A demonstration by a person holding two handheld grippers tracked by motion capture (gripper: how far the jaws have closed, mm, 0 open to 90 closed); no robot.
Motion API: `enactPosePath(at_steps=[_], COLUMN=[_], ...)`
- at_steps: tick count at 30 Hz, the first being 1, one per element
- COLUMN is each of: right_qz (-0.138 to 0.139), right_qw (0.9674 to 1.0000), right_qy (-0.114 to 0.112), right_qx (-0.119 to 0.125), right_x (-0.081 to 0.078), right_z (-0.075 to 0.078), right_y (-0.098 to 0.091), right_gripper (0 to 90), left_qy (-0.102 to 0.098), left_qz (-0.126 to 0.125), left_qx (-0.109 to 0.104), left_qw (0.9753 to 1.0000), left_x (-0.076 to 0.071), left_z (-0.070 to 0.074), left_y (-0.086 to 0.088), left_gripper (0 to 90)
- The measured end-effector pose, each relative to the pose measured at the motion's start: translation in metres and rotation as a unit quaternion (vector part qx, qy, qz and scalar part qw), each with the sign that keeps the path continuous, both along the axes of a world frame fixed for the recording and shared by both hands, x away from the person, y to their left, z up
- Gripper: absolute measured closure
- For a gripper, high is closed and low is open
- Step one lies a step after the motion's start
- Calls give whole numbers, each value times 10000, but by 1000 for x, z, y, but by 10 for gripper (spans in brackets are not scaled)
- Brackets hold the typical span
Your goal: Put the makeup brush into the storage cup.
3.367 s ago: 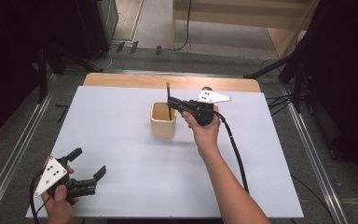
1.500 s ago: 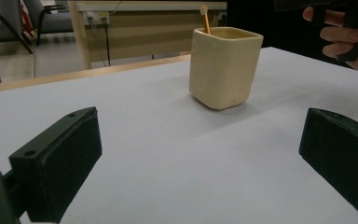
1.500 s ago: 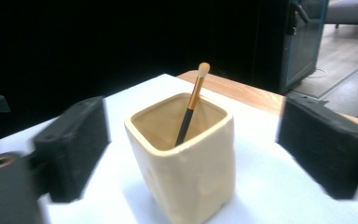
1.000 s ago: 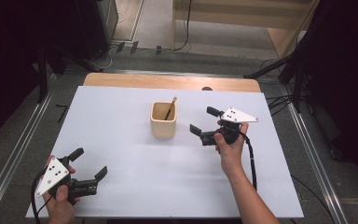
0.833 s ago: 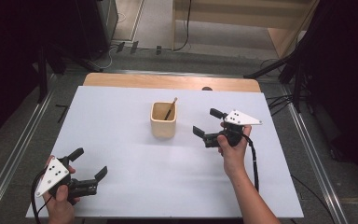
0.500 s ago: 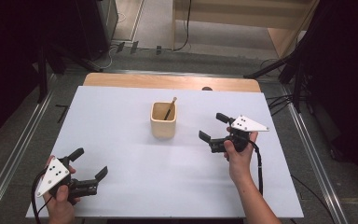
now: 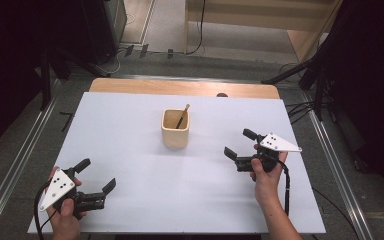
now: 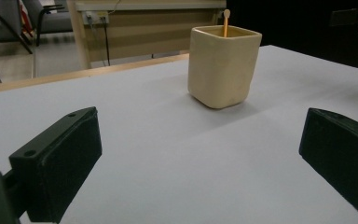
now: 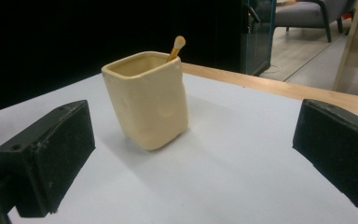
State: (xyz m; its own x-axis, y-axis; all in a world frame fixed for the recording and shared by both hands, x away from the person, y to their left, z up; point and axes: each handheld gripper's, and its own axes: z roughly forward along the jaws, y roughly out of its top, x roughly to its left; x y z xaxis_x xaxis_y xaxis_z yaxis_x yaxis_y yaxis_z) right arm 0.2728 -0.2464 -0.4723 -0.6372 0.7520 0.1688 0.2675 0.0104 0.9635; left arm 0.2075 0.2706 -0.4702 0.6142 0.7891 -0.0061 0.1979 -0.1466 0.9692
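A cream square cup point(image 7: 175, 129) point(image 8: 223, 66) point(image 9: 148, 99) stands upright near the middle of the white table point(image 7: 130, 130). A thin wooden stick point(image 7: 182, 116) point(image 8: 225, 21) point(image 9: 176, 47) leans inside it, its rounded tip above the rim. My right gripper point(image 7: 240, 142) point(image 9: 191, 154) is open to the right of the cup, well apart from it, jaws pointing left toward it with nothing between them. My left gripper point(image 7: 97, 175) point(image 8: 200, 158) is open near the front left corner, far from the cup, holding nothing.
A wooden strip point(image 7: 180, 87) runs along the table's far edge. Metal rails point(image 7: 25, 150) flank both sides on the floor. Chairs point(image 9: 303, 14) and a wooden bench point(image 8: 140, 23) stand beyond the table. A black cable point(image 7: 285, 185) trails from the right gripper.
My right gripper left the stick in the cup, opened, and drew back to the right and toward the front. The left gripper has stayed put.
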Motion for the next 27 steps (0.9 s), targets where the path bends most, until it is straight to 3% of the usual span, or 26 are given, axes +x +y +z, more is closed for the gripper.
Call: enactPosePath(at_steps=[27], right_qz=[-386], right_qw=[9991], right_qy=[118], right_qx=[-117], right_x=[-34], right_z=[-14], right_y=[-36], right_gripper=[0], left_qy=[15], left_qz=[39], left_qx=[5], left_qw=[10000], left_x=[0], left_z=[0], left_y=[1], left_gripper=[0])
